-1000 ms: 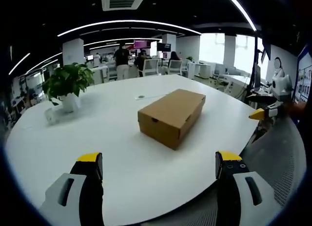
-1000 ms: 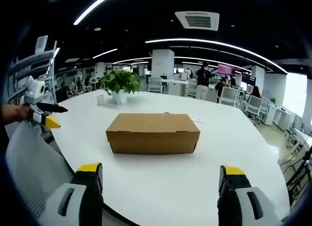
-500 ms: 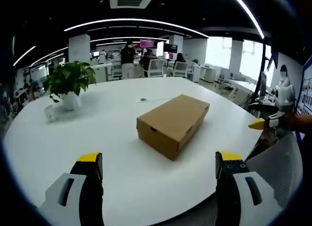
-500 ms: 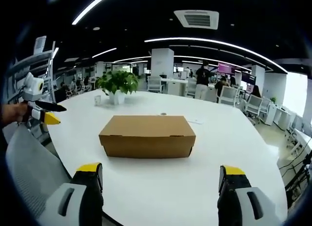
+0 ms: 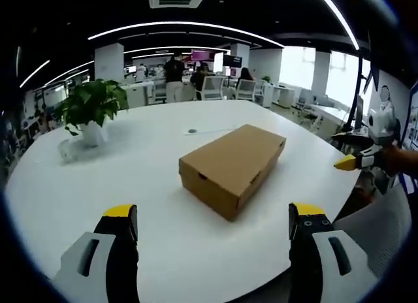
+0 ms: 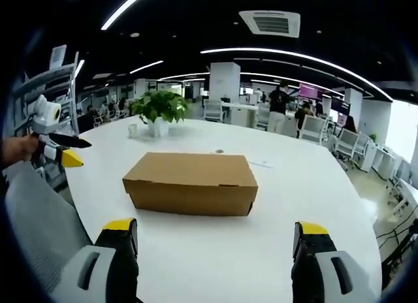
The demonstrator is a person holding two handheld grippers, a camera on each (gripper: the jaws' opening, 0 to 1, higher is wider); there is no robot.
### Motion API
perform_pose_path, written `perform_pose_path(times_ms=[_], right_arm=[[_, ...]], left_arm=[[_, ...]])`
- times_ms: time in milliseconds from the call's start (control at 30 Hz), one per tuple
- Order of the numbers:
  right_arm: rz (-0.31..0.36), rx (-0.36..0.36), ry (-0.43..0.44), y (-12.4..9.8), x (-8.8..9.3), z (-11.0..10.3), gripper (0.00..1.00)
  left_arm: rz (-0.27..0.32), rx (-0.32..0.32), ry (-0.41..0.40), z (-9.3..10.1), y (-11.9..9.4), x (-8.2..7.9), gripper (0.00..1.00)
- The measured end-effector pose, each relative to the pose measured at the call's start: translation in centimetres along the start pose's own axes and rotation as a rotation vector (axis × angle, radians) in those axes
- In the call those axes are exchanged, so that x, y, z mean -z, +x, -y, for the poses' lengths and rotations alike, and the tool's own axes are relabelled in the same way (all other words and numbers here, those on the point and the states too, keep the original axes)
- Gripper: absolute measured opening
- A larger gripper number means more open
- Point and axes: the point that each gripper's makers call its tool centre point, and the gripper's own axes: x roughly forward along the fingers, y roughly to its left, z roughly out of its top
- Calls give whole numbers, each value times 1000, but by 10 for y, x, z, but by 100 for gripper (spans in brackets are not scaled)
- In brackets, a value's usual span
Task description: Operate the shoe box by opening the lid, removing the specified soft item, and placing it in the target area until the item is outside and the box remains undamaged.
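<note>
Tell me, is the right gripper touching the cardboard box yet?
Apart. In the right gripper view, bare white table separates the right gripper from the shoe box.

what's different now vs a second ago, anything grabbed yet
Nothing has been grabbed. Both views have edged closer to the shoe box, so it looks a little larger; that is the cameras moving, not the box. The left hand-held gripper and right hand-held gripper stay open and clear of it. The box remains closed on the white table, with the potted plant where it was.

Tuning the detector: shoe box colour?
Plain brown cardboard; the shoe box shows best in the right gripper view.
</note>
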Motion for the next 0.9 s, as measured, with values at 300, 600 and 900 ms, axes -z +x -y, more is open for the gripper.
perform_pose_path(times_ms=[300,600,900], right_arm=[[-4,-61,-44,20,-4,3,99],[-25,-131,-91,37,1,6,99],[-37,-195,-154,52,1,14,99]], left_arm=[[-6,-17,0,6,12,2,100],[7,-29,4,12,25,-1,100],[3,-31,5,17,42,2,100]])
